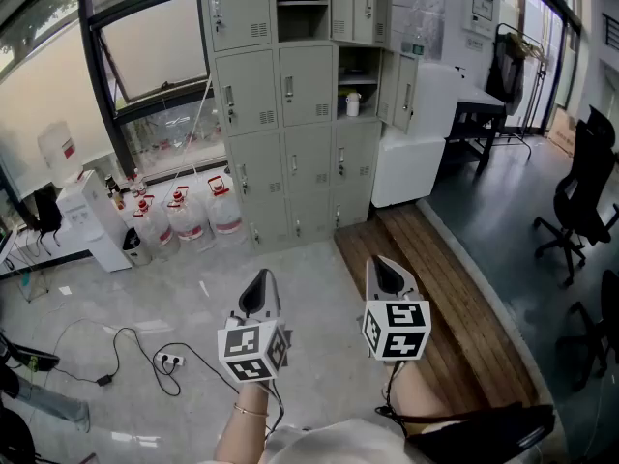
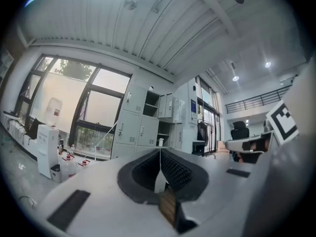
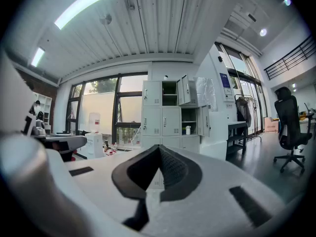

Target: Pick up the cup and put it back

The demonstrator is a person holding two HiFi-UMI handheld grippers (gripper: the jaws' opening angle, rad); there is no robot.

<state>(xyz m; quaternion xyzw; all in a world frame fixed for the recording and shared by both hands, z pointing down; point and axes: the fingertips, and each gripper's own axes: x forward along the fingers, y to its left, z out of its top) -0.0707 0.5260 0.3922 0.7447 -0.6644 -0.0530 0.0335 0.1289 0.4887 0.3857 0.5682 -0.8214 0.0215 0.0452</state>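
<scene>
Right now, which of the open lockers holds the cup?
The lower open locker, on the right: the white cup stands inside. The upper open one shows only a shelf.

Bare floor point(image 1: 309, 269) runs from you to the lockers point(image 1: 290, 114), and the compartment point(image 1: 361, 73) with the cup point(image 1: 353, 103) stands open-fronted. Its swung-out door point(image 1: 404, 93) and a white cabinet point(image 1: 411, 158) crowd your right side; water jugs point(image 1: 189, 216) line your left.

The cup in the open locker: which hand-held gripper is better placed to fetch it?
Probably the right hand-held gripper: the cup stands nearer its side. The left hand-held gripper is equally shut, empty and far off.
</scene>
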